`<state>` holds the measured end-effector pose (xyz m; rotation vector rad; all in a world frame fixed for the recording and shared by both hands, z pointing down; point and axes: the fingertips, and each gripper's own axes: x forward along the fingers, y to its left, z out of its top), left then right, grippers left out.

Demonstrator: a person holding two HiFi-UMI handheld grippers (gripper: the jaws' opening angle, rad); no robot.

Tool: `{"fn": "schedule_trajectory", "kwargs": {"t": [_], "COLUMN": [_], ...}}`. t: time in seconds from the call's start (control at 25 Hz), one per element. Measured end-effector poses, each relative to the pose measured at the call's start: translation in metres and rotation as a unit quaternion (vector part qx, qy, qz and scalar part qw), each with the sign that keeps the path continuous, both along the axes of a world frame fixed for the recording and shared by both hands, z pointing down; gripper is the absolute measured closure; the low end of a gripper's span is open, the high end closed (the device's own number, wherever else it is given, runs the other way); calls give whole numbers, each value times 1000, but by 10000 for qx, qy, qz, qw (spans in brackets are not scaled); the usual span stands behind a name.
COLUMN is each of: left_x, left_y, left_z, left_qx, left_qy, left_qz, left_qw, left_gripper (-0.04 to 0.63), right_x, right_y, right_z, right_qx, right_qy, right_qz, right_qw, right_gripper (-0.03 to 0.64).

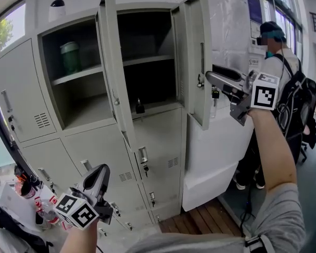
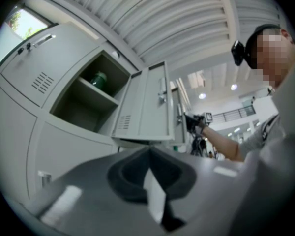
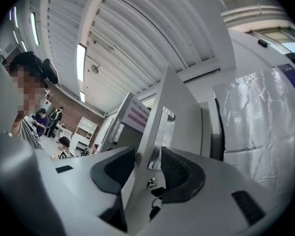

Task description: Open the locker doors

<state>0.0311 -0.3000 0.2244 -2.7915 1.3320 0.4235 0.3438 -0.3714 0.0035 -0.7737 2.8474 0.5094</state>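
The grey locker bank (image 1: 158, 157) has two upper doors swung open. The right open door (image 1: 197, 51) has its free edge between the jaws of my right gripper (image 1: 208, 77), at the height of its lock and handle. In the right gripper view that door edge (image 3: 162, 112) stands between the two pads of the gripper (image 3: 150, 166), with a gap on the handle side, so the jaws are open. The middle open door (image 1: 116, 73) hangs untouched. My left gripper (image 1: 101, 172) is low before the bottom lockers, shut and empty (image 2: 150, 154).
A green cup (image 1: 70, 57) sits in the left open compartment and a small black item (image 1: 140, 107) in the middle one. The far-left door (image 1: 18, 94) is closed. A plastic-wrapped white unit (image 1: 221, 141) stands right of the lockers, with a person (image 1: 276, 62) beyond.
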Motion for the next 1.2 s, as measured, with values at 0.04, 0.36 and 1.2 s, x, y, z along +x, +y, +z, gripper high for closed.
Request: {"fn": "schedule_trajectory", "kwargs": {"t": [0.04, 0.36, 1.2], "left_x": [1, 0, -13], "left_y": [-1, -3, 12], "left_z": [1, 7, 62], "left_qx": [-13, -56, -100], "left_qy": [0, 88, 101], "left_qz": [8, 44, -376], "left_qw": [10000, 9999, 9992], "left_gripper": [591, 591, 591], "right_x": [9, 62, -112], "right_y": [0, -7, 44], "right_z": [0, 1, 306], "right_qx": [1, 132, -1908], "right_qy": [-52, -233, -714], "right_qz": [102, 1080, 30], "right_qw": [9999, 9938, 9790], "right_gripper": [456, 469, 520]}}
